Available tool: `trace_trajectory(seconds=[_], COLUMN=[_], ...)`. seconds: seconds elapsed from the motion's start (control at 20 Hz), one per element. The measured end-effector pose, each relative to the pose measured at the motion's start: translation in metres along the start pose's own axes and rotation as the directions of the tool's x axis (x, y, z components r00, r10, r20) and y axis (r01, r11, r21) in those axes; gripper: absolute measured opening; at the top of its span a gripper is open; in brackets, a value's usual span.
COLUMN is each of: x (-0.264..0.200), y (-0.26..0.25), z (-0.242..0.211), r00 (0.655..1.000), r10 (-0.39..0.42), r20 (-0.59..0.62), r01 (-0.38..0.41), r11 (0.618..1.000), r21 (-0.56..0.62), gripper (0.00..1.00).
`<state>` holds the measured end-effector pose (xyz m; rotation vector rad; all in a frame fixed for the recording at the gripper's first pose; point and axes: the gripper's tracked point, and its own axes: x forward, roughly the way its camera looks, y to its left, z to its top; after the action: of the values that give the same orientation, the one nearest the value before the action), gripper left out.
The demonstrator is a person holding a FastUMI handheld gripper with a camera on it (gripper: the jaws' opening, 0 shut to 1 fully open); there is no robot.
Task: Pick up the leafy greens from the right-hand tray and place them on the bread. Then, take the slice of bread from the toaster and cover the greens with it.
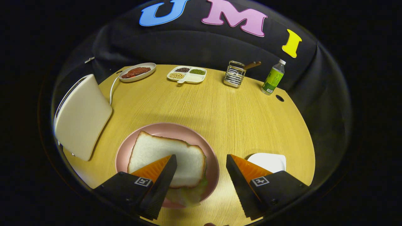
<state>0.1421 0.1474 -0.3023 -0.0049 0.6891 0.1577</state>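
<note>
Round wooden tabletop (220, 106) fills mid-frame. Toaster (82, 116) at left, cord running up toward the oval dish of red meat (137, 72) at upper left. Pink plate (213, 163) at lower centre carries the bread slice (163, 157), lying flat with leafy greens (188, 194) poking out under its near edge, so the sandwich looks already capped; judging by that, task is at or near done. White tray (270, 160) at lower right, just beyond the right finger. Gripper (201, 169) fingers spread wide apart, holding nothing; left finger overlaps the bread's near corner in view, can't tell if it touches. Divided bean tray (187, 74), wire rack (234, 75) and green-label bottle (274, 78) along the far edge, well apart from the work. Risks: pulling back low could let the left finger snag the bread corner and drag the slice off the greens; greens overhang the near side, so a nudge could tip them off the plate.
</note>
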Motion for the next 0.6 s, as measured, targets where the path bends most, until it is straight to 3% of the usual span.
trace_trajectory(seconds=[0.3,0.6], x=[-0.047,-0.131], y=[-0.017,-0.052], z=[0.031,0.091], r00=[0.992,0.942], r10=[0.016,0.000], r20=[0.122,0.335], r01=[-0.018,-0.005], r11=[1.000,1.000], r21=[0.014,0.016], gripper=[0.99,0.98])
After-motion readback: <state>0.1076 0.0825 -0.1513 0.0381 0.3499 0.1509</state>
